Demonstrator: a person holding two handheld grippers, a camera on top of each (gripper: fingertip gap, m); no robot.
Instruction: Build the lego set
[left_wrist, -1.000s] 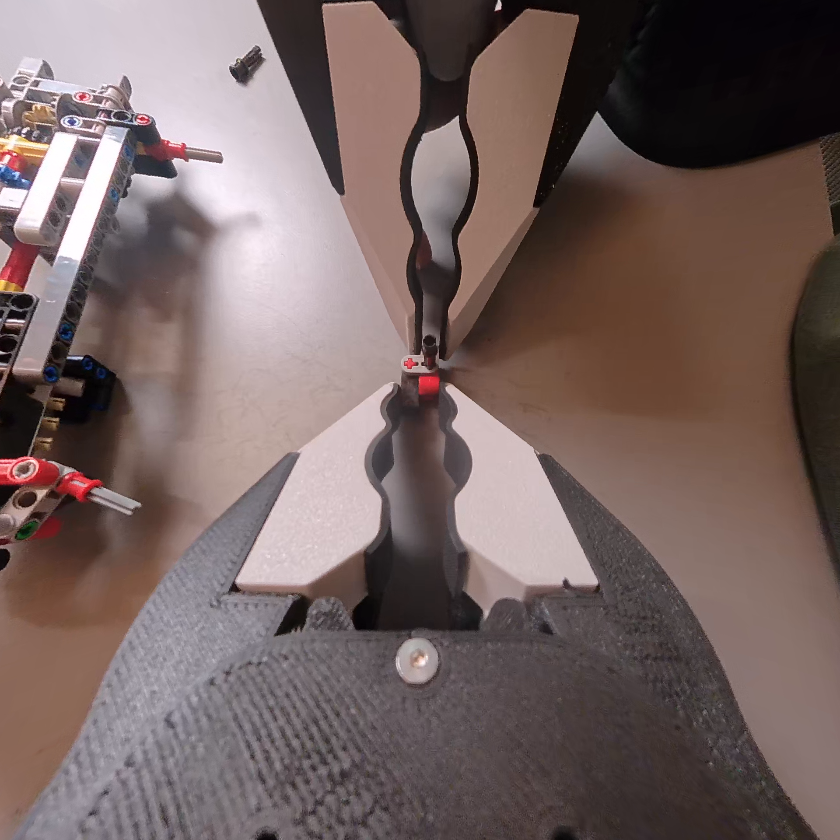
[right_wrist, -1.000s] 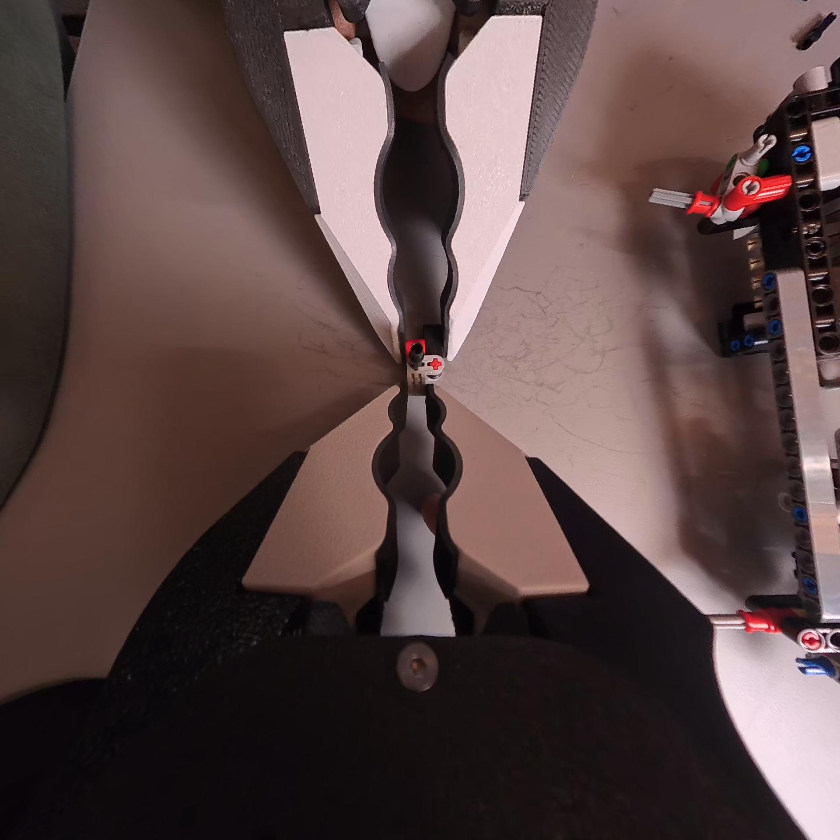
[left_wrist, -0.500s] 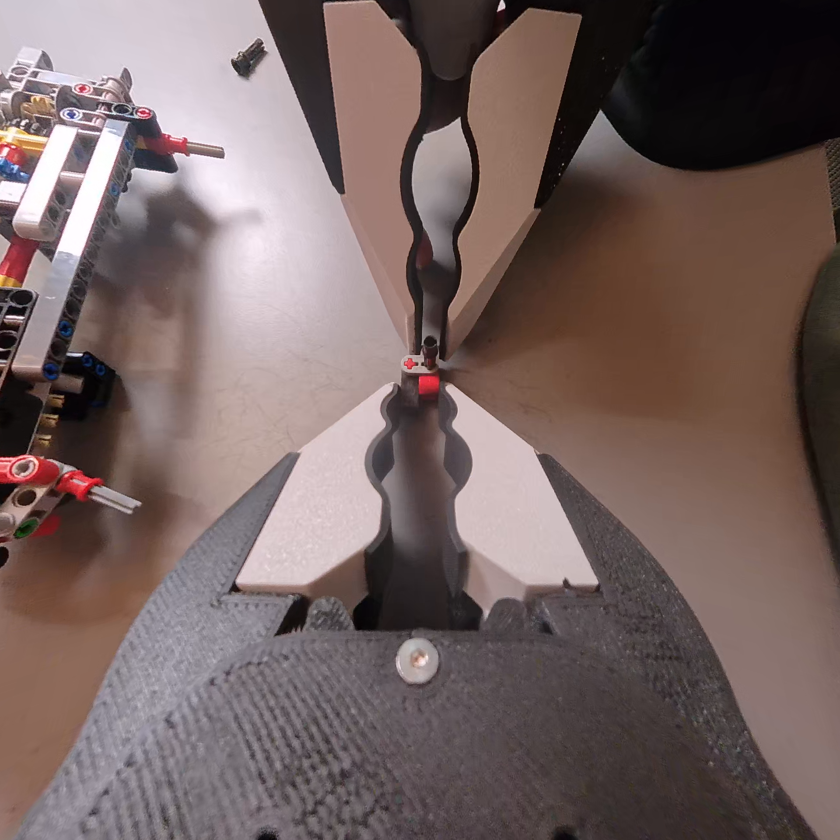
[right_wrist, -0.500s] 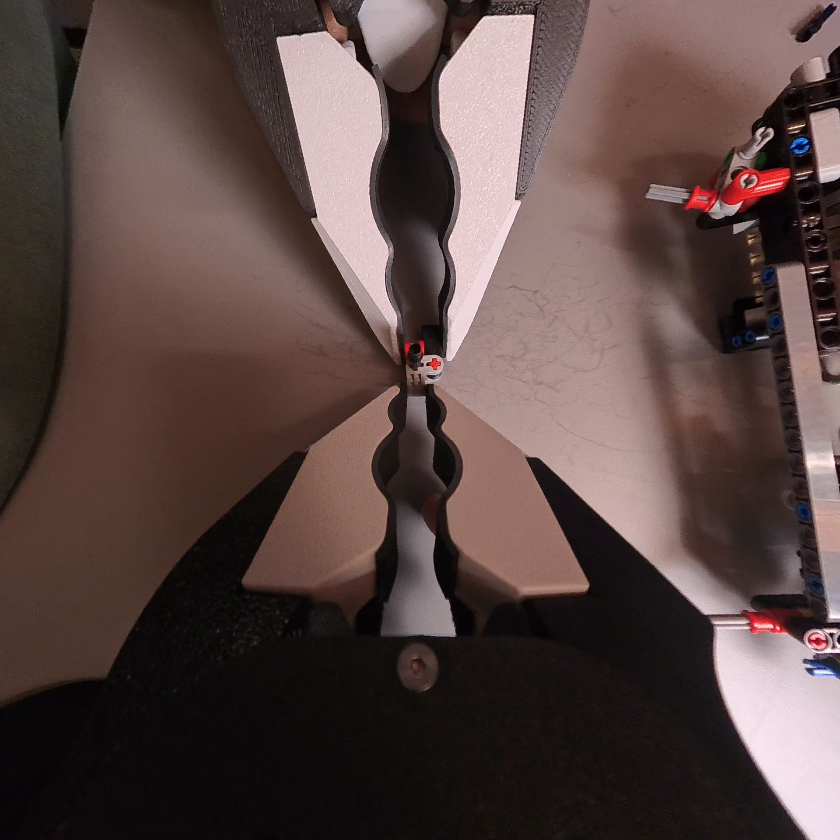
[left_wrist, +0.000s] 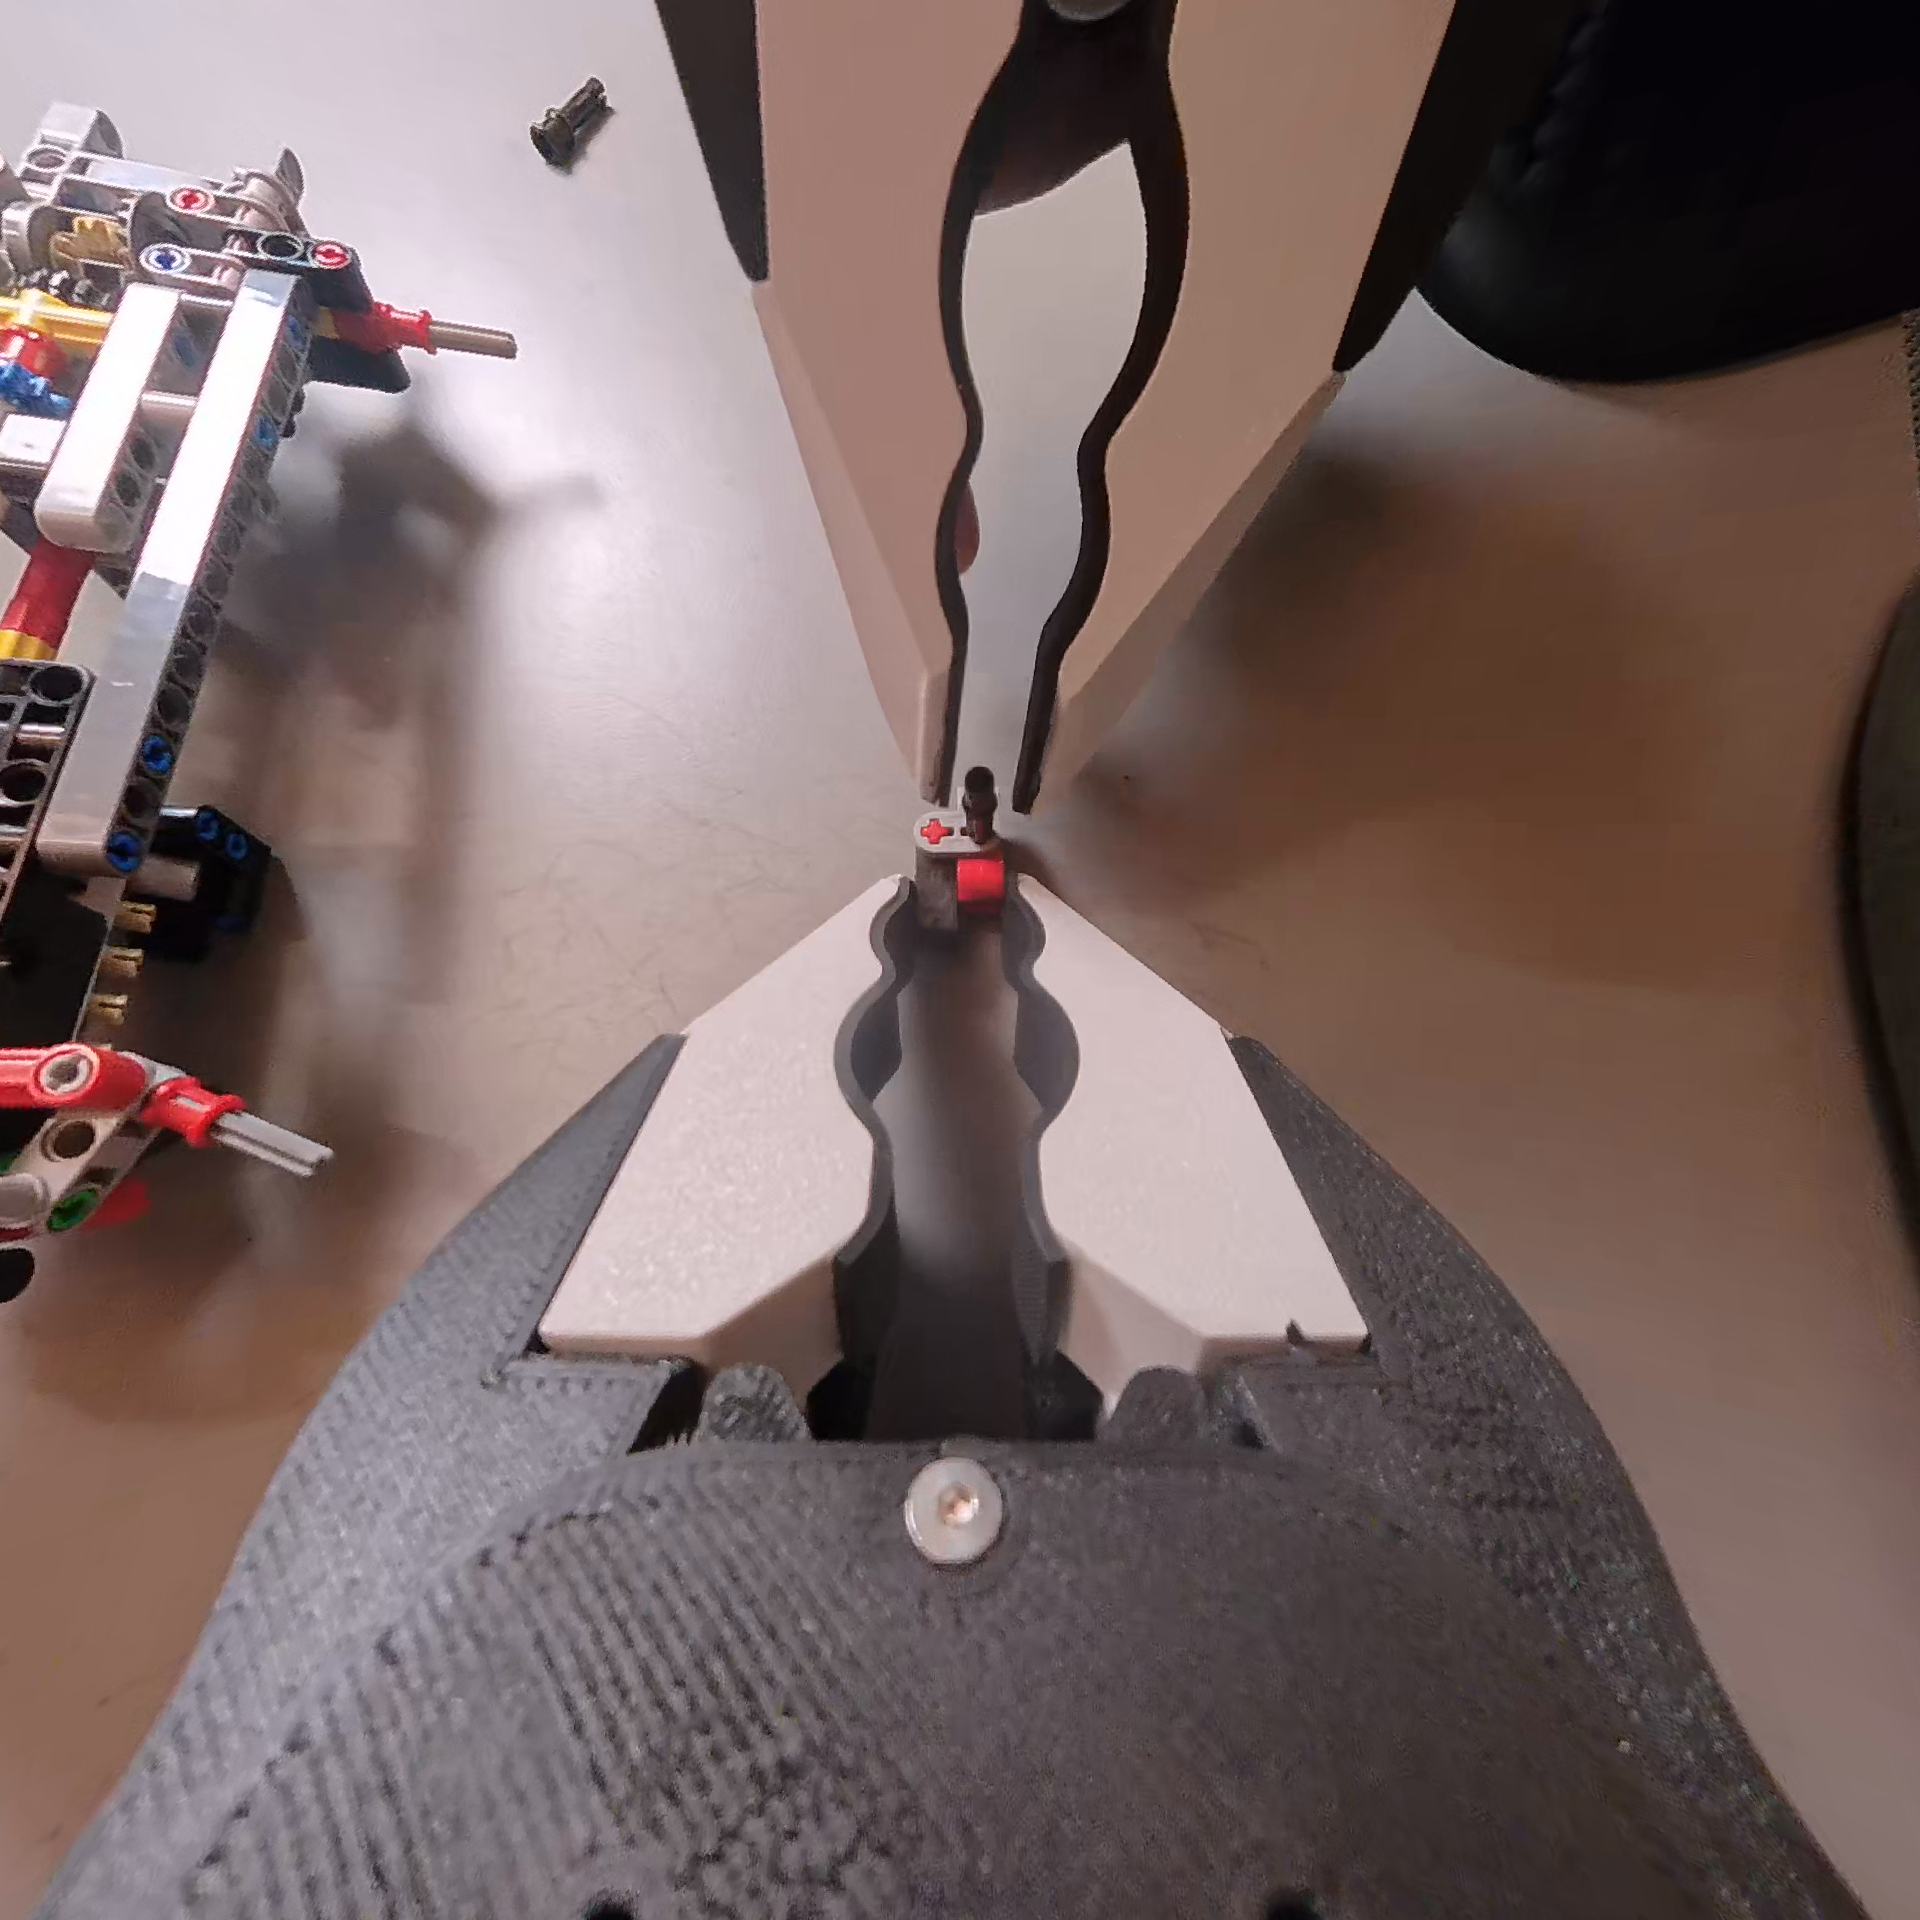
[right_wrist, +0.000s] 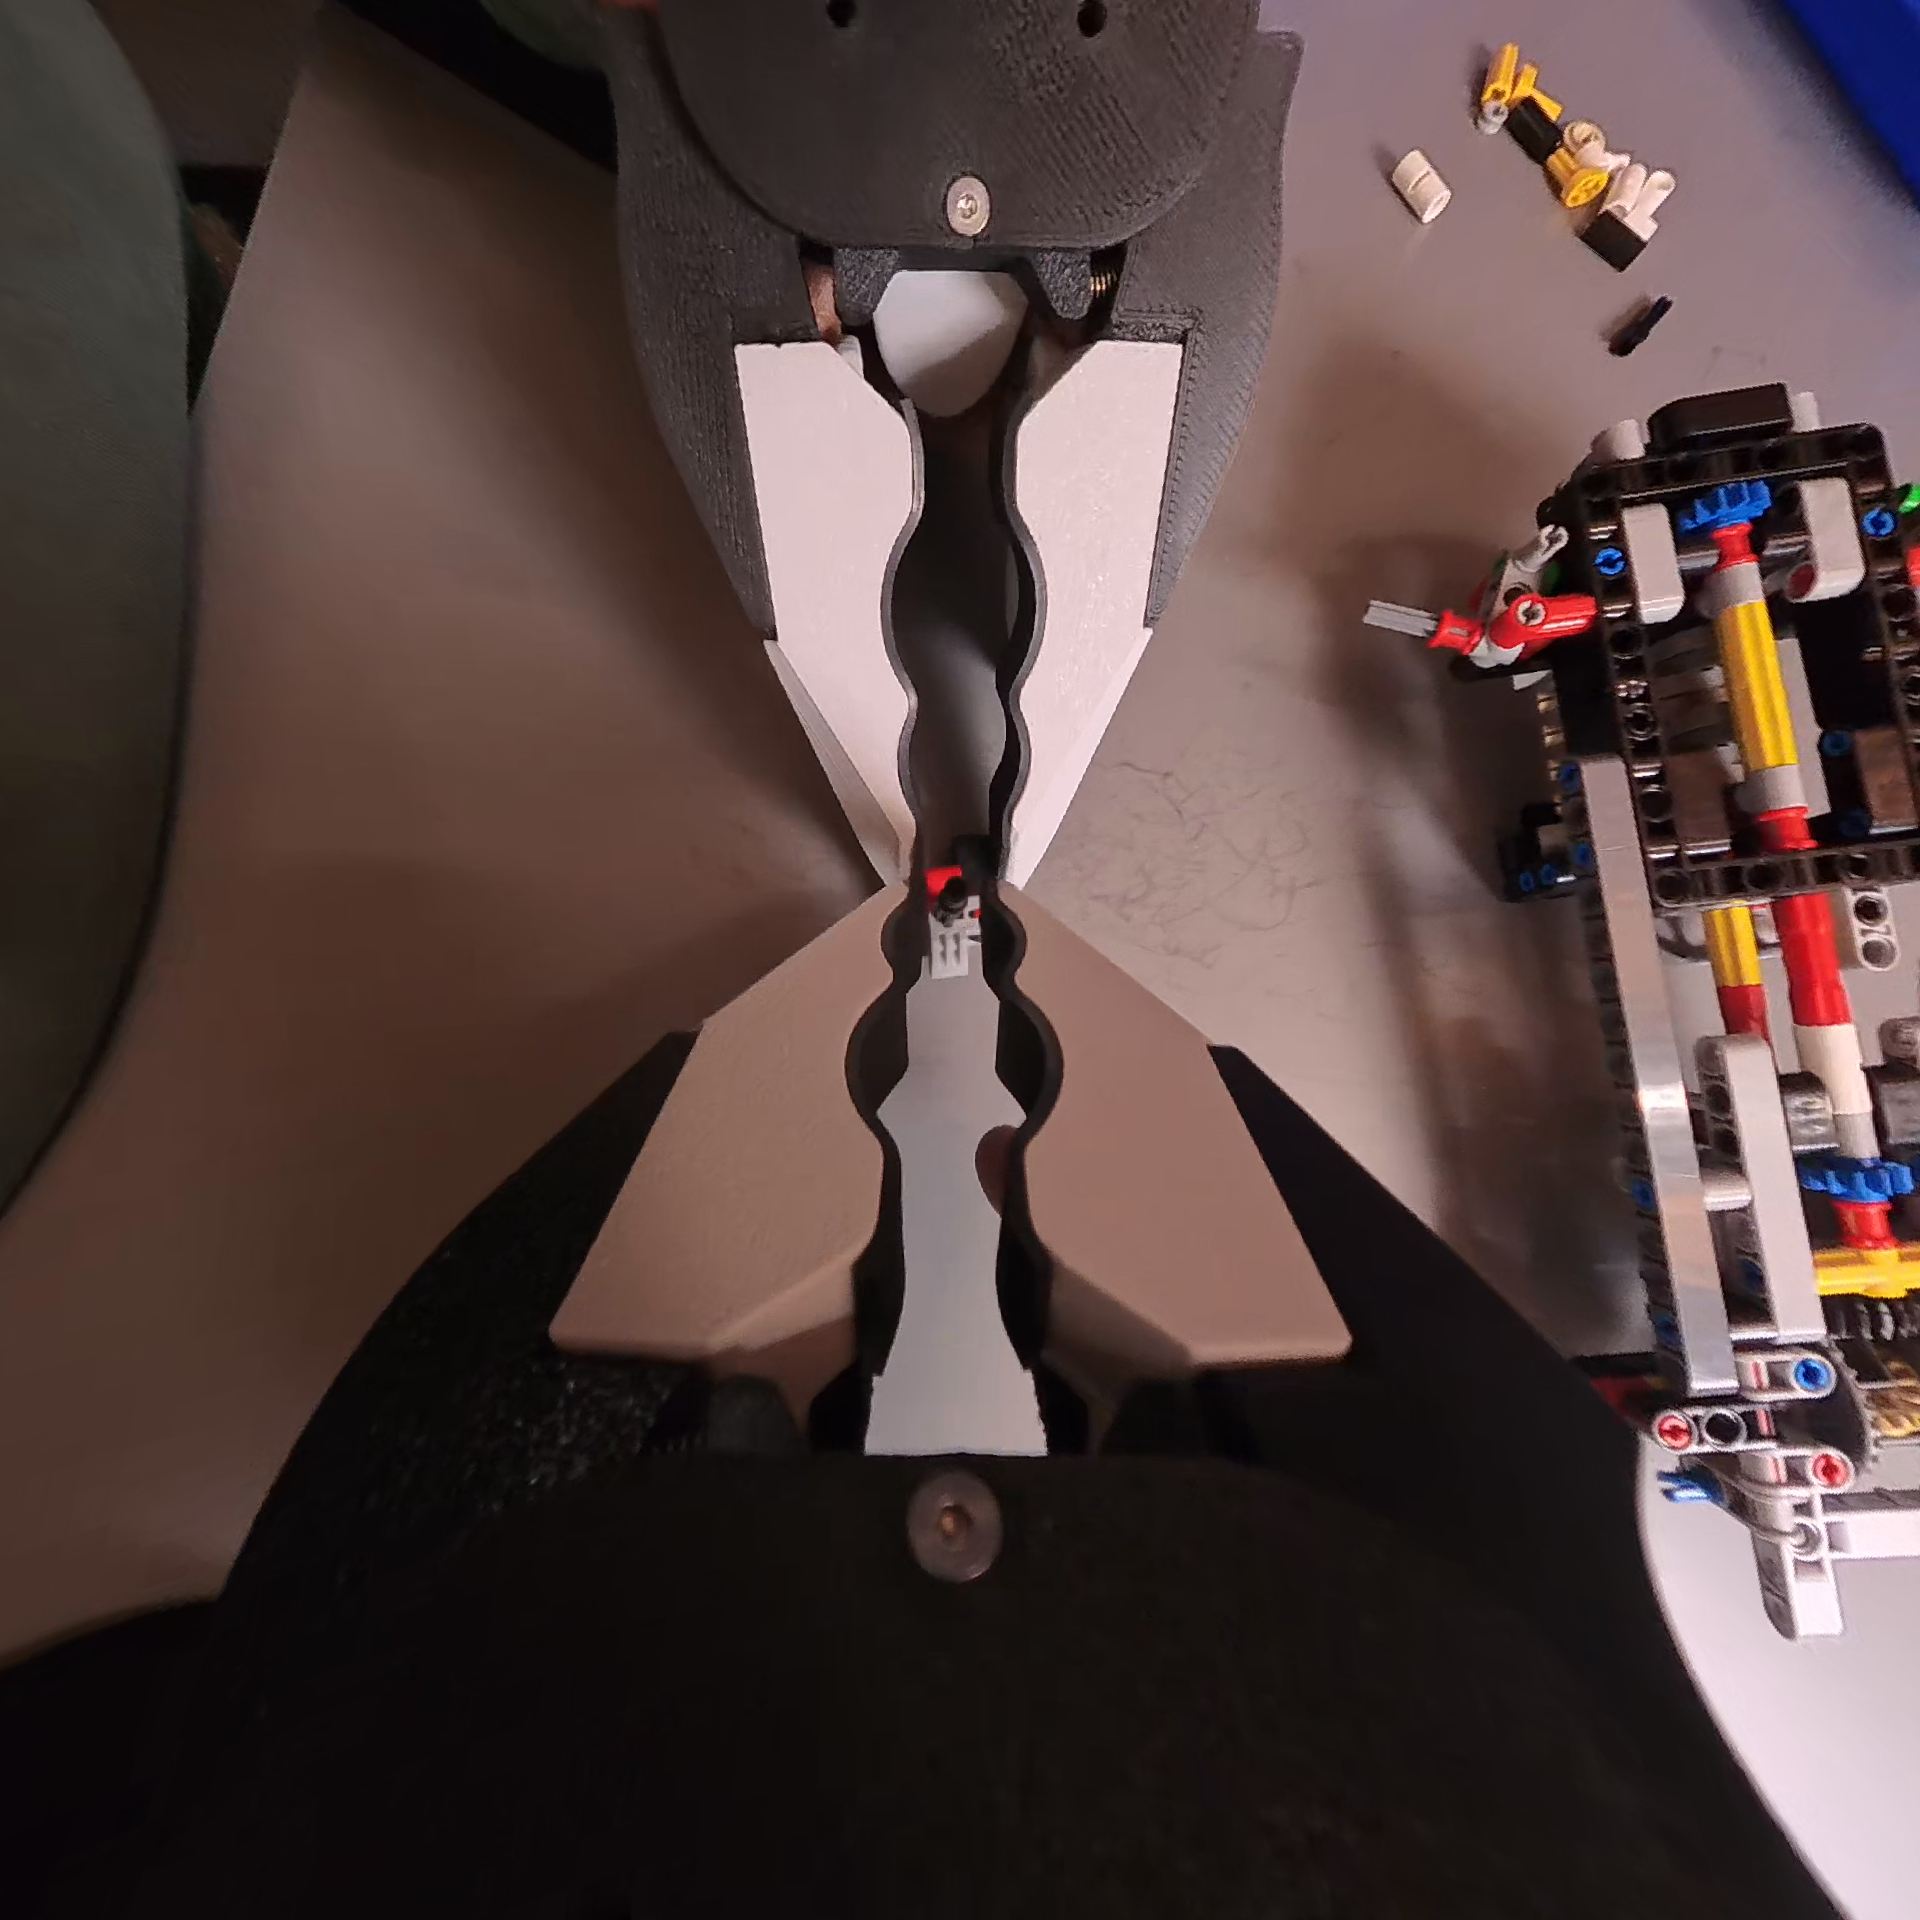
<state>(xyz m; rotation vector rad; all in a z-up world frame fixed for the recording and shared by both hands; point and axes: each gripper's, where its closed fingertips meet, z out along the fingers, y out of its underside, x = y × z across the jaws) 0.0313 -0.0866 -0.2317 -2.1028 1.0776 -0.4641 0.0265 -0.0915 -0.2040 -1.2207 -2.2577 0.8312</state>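
A small sub-assembly hangs above the table: a grey connector (left_wrist: 938, 831) with a red bush (left_wrist: 977, 883) and a black pin (left_wrist: 979, 795) sticking out of it. My left gripper (left_wrist: 958, 894) is shut on the grey and red part. My right gripper (left_wrist: 982, 805) faces it tip to tip from the far side. Its jaws stand slightly apart on either side of the black pin, with a small gap on each side. In the right wrist view the sub-assembly (right_wrist: 951, 914) sits between my right gripper's (right_wrist: 951, 920) tips and the left gripper's (right_wrist: 956, 862) tips.
The long Technic chassis model (left_wrist: 135, 520) lies at the left, and on the right in the right wrist view (right_wrist: 1745, 831). A loose black pin (left_wrist: 568, 107) lies beyond it. A white bush (right_wrist: 1420, 185), a yellow-black part (right_wrist: 1569, 166) and a black pin (right_wrist: 1640, 324) lie behind the chassis. A dark sleeve (left_wrist: 1714, 156) is at the upper right. My two grippers' fingertips are within a few centimetres of each other. The white bush (right_wrist: 1420, 185) is about equally far from each gripper, around 25 centimeters.
My right gripper's jaws have parted and let go of the black pin, which stays in the grey connector. The right wrist view now shows more of the left gripper and the chassis.
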